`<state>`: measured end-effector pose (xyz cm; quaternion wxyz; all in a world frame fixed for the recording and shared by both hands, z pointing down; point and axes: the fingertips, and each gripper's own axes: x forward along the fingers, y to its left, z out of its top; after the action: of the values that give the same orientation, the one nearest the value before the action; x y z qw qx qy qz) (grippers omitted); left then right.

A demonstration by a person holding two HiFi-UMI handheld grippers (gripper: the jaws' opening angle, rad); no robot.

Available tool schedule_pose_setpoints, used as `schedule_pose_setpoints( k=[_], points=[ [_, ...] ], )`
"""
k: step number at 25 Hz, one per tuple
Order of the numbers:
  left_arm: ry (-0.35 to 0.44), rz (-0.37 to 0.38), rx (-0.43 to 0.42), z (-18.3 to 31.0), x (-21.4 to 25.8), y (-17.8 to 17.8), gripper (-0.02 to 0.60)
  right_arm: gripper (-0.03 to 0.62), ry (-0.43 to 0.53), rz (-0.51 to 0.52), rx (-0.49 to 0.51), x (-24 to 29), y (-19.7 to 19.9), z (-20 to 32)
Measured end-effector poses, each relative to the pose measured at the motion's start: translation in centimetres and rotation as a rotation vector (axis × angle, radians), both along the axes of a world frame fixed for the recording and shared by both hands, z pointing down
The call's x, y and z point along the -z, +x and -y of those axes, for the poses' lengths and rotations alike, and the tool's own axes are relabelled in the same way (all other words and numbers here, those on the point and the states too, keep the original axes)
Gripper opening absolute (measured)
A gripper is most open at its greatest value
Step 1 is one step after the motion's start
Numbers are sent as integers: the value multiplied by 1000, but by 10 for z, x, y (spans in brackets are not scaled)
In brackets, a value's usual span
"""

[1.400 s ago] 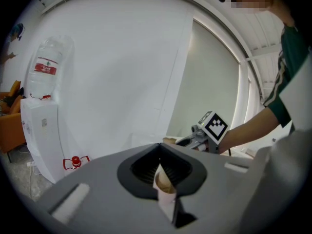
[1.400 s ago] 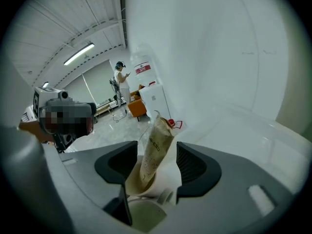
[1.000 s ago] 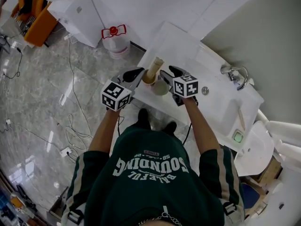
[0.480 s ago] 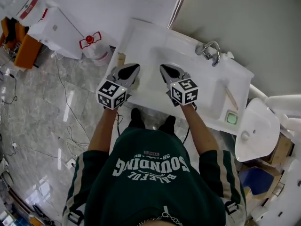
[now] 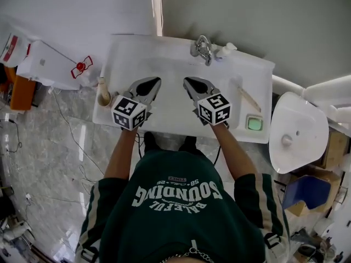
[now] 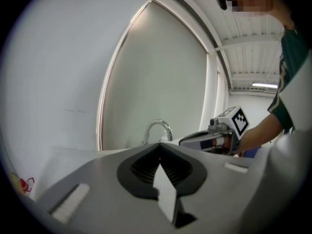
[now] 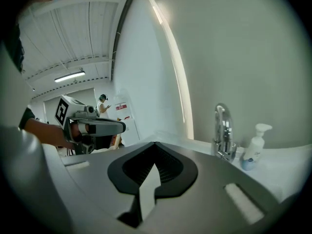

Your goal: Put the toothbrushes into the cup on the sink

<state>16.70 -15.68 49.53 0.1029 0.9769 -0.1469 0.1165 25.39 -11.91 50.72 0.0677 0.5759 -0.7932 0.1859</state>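
1. The jaws of the left gripper (image 6: 159,144) were seen pressed together at their tips, with nothing held between them.
2. The jaws of the right gripper (image 7: 155,143) were likewise seen closed tip to tip and empty.
3. Both grippers were held side by side over the front part of the white sink (image 5: 137,53). They were apart from each other, and no object was touched by either.
4. The cup (image 5: 104,99) was seen at the sink's far left edge, just left of the left gripper's marker cube. A pale handle (image 5: 101,84) was seen standing upright in it.
5. A slim pale toothbrush (image 5: 249,99) was seen lying on the ledge at the right of the basin. It was to the right of the right gripper and well apart from the cup.
6. A green soap dish (image 5: 254,123) was seen near that toothbrush, toward the front edge.
7. The tap (image 5: 203,48) and a pump bottle (image 5: 225,50) were seen at the back of the sink, against the wall.
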Motion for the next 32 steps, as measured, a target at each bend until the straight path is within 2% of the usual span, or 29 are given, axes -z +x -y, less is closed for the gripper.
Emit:
schedule_pose_setpoints(
  k=[9,15,18,20,23,27,32],
  points=[
    [-9,8,-90,-41,-8,102,49,3,-5,28,-144,-20,125,-63],
    [-22,27,-103,-58,-18,137,49,5,-130,-122,-204,-64,196,-99],
    [-18,34,-93,-62,-19,145,49,8,-228,-181,-212,-96,226,-114],
    [-16,37,-81,-63,-19,146,49,93,-293,-203,-213,-118,242,-123],
    [-18,45,-58,-63,-19,144,49,170,-402,-272,-191,-148,262,-132],
    [-23,59,-16,-65,-24,136,49,178,-537,-438,-120,-188,282,-140],
    [-29,79,39,-64,-30,115,50,178,-679,-548,-30,-228,291,-142]
  ],
)
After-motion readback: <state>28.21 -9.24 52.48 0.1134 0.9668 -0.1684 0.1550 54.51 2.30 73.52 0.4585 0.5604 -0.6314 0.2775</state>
